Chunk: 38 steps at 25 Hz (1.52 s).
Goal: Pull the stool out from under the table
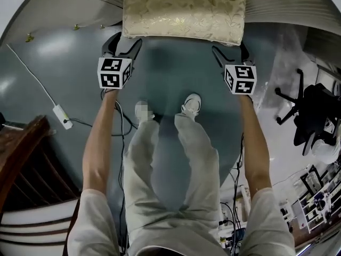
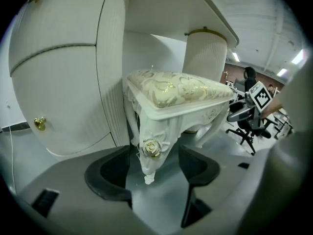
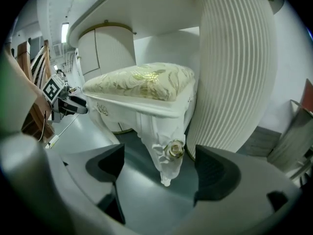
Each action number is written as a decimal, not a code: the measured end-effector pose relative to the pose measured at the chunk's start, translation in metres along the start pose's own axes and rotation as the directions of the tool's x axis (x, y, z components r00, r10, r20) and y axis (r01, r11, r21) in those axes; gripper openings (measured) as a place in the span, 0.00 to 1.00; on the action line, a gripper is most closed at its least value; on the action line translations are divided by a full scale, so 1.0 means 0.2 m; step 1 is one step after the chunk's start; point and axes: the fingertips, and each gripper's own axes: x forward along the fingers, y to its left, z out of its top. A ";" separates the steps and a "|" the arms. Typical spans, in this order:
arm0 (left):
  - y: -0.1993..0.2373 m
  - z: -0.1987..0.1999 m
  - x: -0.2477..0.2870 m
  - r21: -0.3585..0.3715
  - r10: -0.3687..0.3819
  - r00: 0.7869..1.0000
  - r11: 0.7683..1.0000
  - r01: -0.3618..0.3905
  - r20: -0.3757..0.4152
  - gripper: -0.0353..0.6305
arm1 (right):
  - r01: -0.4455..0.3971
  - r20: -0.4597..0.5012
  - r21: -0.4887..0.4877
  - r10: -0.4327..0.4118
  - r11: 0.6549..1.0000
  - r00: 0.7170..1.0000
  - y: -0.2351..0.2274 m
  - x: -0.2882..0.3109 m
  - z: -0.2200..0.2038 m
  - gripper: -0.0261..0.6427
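The stool [image 1: 184, 9] looks stiff and weighty; grip its carved front legs [image 2: 150, 151]. Left tongs [image 1: 123, 44] and right tongs [image 1: 230, 50] gape apart, each facing one leg, not touching.

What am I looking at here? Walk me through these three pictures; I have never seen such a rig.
No robot here: a person standing on the grey-green floor holds a two-jawed hand tool in each hand, the left gripper and the right gripper. The cubes with black-and-white squares belong to the tools. The head view comes from a camera on the person's head, looking down over arms and legs. The other two come from cameras riding on each gripper, looking along its jaws. Ahead stands the white carved stool with a cream-and-gold patterned cushion, between the ribbed columns of the white table. Both pairs of jaws stand open and hold nothing; each gripper view shows a stool leg with a gold rose lined up between them, untouched.
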 end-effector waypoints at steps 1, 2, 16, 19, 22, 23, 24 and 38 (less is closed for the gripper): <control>0.00 0.00 0.02 0.008 -0.002 1.000 1.000 0.002 0.002 0.49 | 0.002 0.004 -0.004 -0.002 1.000 1.000 -0.01 0.02 0.00 0.69; 0.01 -0.01 0.04 0.016 -0.004 1.000 1.000 0.004 0.004 0.49 | 0.004 0.006 -0.008 -0.004 1.000 1.000 -0.01 0.05 0.00 0.69; -0.03 0.00 0.22 0.012 -0.058 0.998 0.998 0.058 0.019 0.50 | 0.024 0.038 -0.025 -0.023 0.999 0.999 -0.04 0.19 0.04 0.53; -0.03 -0.01 0.21 0.008 -0.047 0.999 0.999 0.046 0.012 0.50 | 0.025 0.032 -0.021 -0.024 0.999 0.999 -0.04 0.19 0.04 0.53; -0.02 -0.01 0.21 0.009 -0.043 0.999 0.999 0.043 0.006 0.50 | 0.026 0.029 -0.019 -0.026 0.999 0.999 -0.04 0.19 0.04 0.53; -0.01 -0.01 0.21 0.009 -0.039 0.999 0.999 0.039 0.004 0.50 | 0.026 0.027 -0.021 -0.025 0.999 0.999 -0.03 0.20 0.04 0.53; -0.01 -0.02 0.21 0.009 -0.036 0.999 0.999 0.036 0.000 0.50 | 0.025 0.024 -0.022 -0.024 0.999 0.999 -0.02 0.20 0.03 0.53; -0.16 -0.32 -0.02 -0.012 -0.004 1.000 1.000 0.004 0.005 0.50 | 0.002 0.025 -0.054 0.000 0.999 1.000 0.16 0.00 -0.20 0.53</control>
